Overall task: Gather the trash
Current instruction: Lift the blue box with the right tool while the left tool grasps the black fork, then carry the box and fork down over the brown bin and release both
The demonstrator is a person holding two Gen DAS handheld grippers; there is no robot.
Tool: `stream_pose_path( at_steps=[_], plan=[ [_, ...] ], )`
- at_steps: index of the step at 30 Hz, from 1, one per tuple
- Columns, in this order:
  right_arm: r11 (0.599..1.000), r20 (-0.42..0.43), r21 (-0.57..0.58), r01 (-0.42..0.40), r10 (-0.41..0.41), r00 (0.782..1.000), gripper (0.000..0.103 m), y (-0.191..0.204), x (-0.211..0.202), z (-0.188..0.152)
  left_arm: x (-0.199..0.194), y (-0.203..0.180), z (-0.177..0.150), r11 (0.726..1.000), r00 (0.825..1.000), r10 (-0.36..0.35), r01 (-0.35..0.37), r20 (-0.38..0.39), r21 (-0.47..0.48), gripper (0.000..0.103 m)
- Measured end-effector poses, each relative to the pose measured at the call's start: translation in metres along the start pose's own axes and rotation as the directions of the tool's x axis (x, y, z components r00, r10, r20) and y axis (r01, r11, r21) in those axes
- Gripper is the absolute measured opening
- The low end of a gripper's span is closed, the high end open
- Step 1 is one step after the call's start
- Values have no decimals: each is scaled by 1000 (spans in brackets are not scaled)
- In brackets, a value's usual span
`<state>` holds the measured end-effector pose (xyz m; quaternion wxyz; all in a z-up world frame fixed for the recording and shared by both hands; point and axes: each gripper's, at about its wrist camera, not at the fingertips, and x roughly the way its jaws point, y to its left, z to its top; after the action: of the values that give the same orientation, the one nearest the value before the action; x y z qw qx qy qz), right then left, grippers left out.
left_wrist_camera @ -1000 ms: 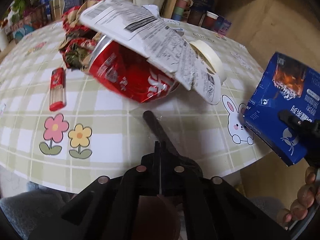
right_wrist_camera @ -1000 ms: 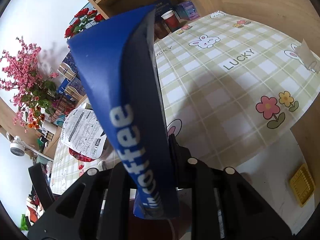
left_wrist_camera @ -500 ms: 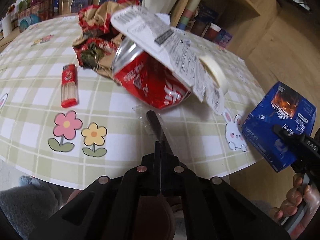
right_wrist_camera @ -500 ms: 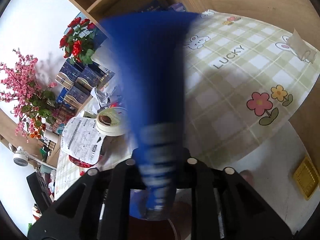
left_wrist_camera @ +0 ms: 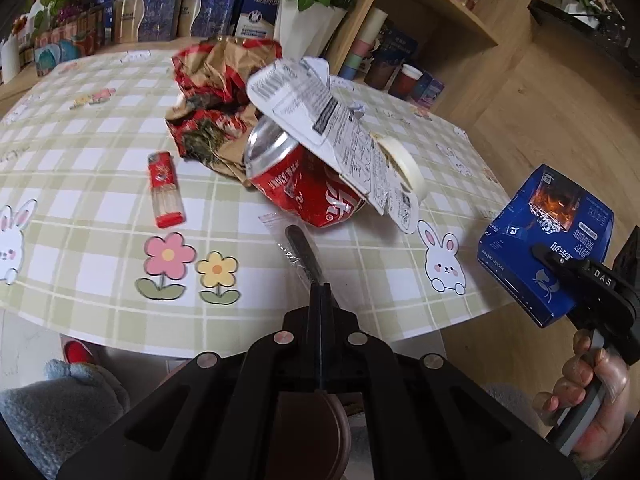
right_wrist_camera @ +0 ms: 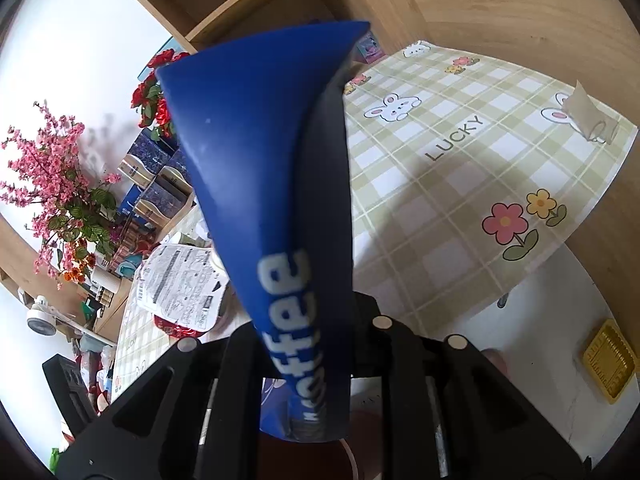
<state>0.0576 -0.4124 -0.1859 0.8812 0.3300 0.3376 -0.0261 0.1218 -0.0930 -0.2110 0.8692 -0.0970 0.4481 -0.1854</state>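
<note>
The table [left_wrist_camera: 100,184], under its checked cloth, carries the rest of the trash in a loose heap toward the far side: crumpled red and brown wrapping [left_wrist_camera: 216,92], a dented red can [left_wrist_camera: 308,188] lying on its side, and a printed white carton sheet [left_wrist_camera: 320,128] draped over the can and a tape roll [left_wrist_camera: 404,160]. A red lighter [left_wrist_camera: 165,190] lies apart to the left.

The blue coffee box [left_wrist_camera: 548,236] hangs off the table's right edge, clamped in the right gripper [left_wrist_camera: 560,266]. The grip sits on one crushed panel, so the box could pivot or slip out.

The left gripper [left_wrist_camera: 320,292] is pressed together on a clear sleeve with a dark stick [left_wrist_camera: 300,248] inside, near the can. The thin film may slide free, or its trailing end may snag the can and topple the sheet.
</note>
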Motion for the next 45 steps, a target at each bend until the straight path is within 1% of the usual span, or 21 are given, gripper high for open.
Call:
stream_pose_path(
  at_steps=[7, 9, 12, 15, 17, 20, 22, 24, 26, 27, 29, 30, 32, 34, 35, 37, 39, 41, 42, 43, 45],
  plan=[
    [997, -21, -62, -42, 41, 999, 18, 21, -14, -3, -43, 7, -2, 1000, 997, -5, 3, 74, 26, 0],
    [994, -36, -90, -63, 60, 998, 18, 30, -16, -6, -59, 10, -1, 1000, 994, -8, 5, 105, 29, 0],
    [982, -76, -143, -123, 113, 991, 18, 50, -21, -13, -83, 15, 0, 999, 989, -7, 0, 150, 43, 0],
    [964, -144, -191, -183, 156, 977, 18, 66, -24, -22, -107, 23, -1, 997, 979, 6, -22, 205, 75, 0],
    [942, -209, -240, -235, 186, 960, 18, 82, -24, -31, -121, 30, -1, 997, 973, 6, -23, 229, 72, 0],
    [902, -305, -335, -274, 171, 937, 18, 100, -19, -53, -142, 42, -2, 998, 965, 7, -24, 262, 62, 0],
    [867, -393, -381, -321, 162, 905, 18, 113, -7, -74, -154, 47, -4, 997, 959, 12, -32, 283, 65, 0],
    [839, -457, -408, -361, 155, 876, 18, 119, 3, -87, -163, 52, -8, 997, 955, 13, -34, 297, 68, 0],
    [809, -540, -433, -398, 121, 833, 18, 127, 17, -108, -170, 56, -13, 997, 952, 17, -41, 305, 71, 0],
    [795, -585, -443, -415, 95, 806, 18, 130, 28, -119, -172, 58, -15, 997, 951, 17, -41, 307, 72, 0],
    [782, -630, -456, -426, 54, 775, 18, 133, 41, -135, -175, 61, -19, 997, 951, 16, -40, 309, 71, 0],
    [781, -658, -458, -424, 23, 753, 18, 133, 52, -145, -176, 63, -21, 997, 951, 15, -39, 309, 69, 0],
    [787, -691, -457, -414, -20, 723, 18, 130, 69, -158, -177, 65, -24, 997, 952, 15, -37, 307, 66, 0],
    [805, -736, -439, -399, -68, 674, 18, 122, 91, -174, -176, 67, -25, 997, 954, 14, -35, 301, 65, 0],
    [811, -746, -438, -387, -88, 660, 18, 120, 98, -179, -175, 67, -26, 997, 954, 15, -37, 298, 66, 0],
    [833, -775, -430, -348, -143, 615, 18, 110, 120, -192, -172, 69, -28, 997, 957, 17, -38, 289, 66, 0],
    [857, -788, -424, -294, -189, 586, 19, 98, 139, -201, -169, 70, -30, 997, 960, 18, -37, 280, 63, 0],
    [883, -799, -403, -240, -212, 563, 19, 87, 149, -207, -165, 71, -31, 997, 963, 19, -37, 269, 62, 0],
    [896, -800, -394, -206, -224, 557, 19, 82, 156, -211, -163, 72, -32, 997, 964, 20, -38, 264, 62, 0],
    [909, -798, -384, -161, -240, 552, 19, 73, 164, -213, -162, 72, -32, 997, 965, 20, -37, 260, 61, 0],
    [918, -790, -379, -115, -256, 557, 20, 69, 168, -216, -158, 73, -34, 998, 969, 19, -35, 246, 59, 0]
  ],
)
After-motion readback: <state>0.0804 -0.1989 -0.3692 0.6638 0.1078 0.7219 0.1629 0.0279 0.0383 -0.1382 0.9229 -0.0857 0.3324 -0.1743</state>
